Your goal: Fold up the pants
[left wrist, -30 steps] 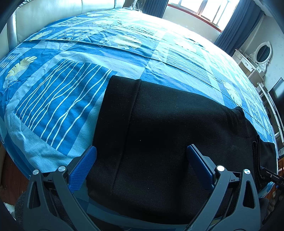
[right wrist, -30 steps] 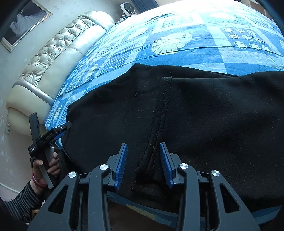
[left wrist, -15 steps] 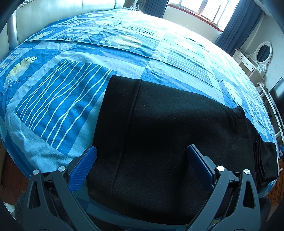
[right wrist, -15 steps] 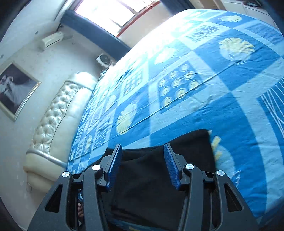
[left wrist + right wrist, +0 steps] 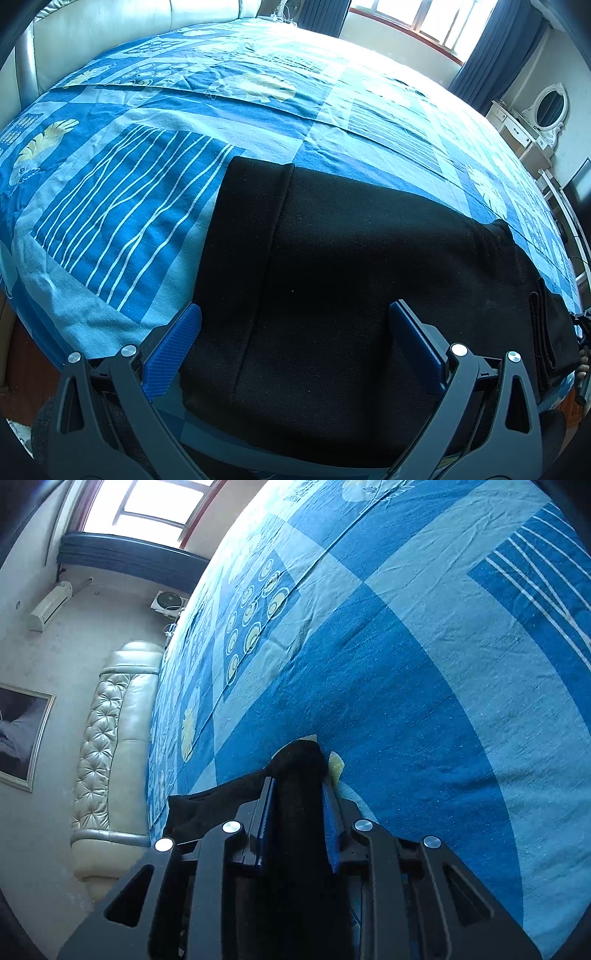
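With the right gripper (image 5: 297, 801) pinched tight on an end of the black knit pants (image 5: 354, 295) lying across the blue patterned bedspread (image 5: 147, 192), carry that end over evenly – the left gripper (image 5: 293, 332) gapes wide, holding nothing.

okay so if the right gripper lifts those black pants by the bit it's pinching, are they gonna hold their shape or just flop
Probably flop: the black pants bunch into a narrow wad between the right gripper's fingers, and a loose fold trails off beside it. On the bedspread they lie flat and limp, so unheld cloth would likely hang and drag.
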Available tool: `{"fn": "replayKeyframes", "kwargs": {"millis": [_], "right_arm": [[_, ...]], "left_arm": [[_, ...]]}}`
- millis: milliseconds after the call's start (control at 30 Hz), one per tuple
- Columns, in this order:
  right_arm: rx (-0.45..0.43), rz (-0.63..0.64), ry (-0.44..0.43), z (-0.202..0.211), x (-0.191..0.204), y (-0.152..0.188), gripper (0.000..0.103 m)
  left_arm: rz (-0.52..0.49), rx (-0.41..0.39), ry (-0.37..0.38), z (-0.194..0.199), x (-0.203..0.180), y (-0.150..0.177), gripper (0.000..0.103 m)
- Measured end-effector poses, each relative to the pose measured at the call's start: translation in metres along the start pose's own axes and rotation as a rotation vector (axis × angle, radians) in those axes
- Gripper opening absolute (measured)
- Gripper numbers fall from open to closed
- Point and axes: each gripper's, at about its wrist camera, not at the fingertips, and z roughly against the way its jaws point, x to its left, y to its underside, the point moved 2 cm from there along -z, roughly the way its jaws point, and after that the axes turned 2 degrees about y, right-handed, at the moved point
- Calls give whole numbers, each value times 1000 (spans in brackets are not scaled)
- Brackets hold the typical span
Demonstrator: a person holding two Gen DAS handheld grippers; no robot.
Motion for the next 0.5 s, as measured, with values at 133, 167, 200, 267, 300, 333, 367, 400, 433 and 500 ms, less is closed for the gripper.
{"fn": "replayKeyframes", "kwargs": {"millis": [133,167,200,267,300,333,367,400,433,500], "right_arm": [[4,-71,-79,11,-8,13,34],[10,-82,-95,16,-10,19,37],[16,-93,-115,21,-13,24,39],[38,-114,-149,29,-17,37,43],[50,-117,-153,31,-19,43,44],[62,-119,-153,34,-21,50,45],[74,-121,-155,35,-22,55,45],[83,-124,-158,36,-23,60,46],[90,-131,-163,38,-24,64,46],[103,-156,-181,39,-28,70,46]], "left_arm": [[3,0,4,0,1,0,101],[2,1,3,0,1,0,101],[2,1,2,0,1,-1,101],[3,0,3,0,1,0,101],[3,0,3,0,1,0,101],[3,1,3,0,1,0,101],[3,0,3,-1,1,0,101],[2,0,2,-1,1,0,101],[2,0,2,-1,2,-1,101],[3,0,3,-1,1,0,101]]}}
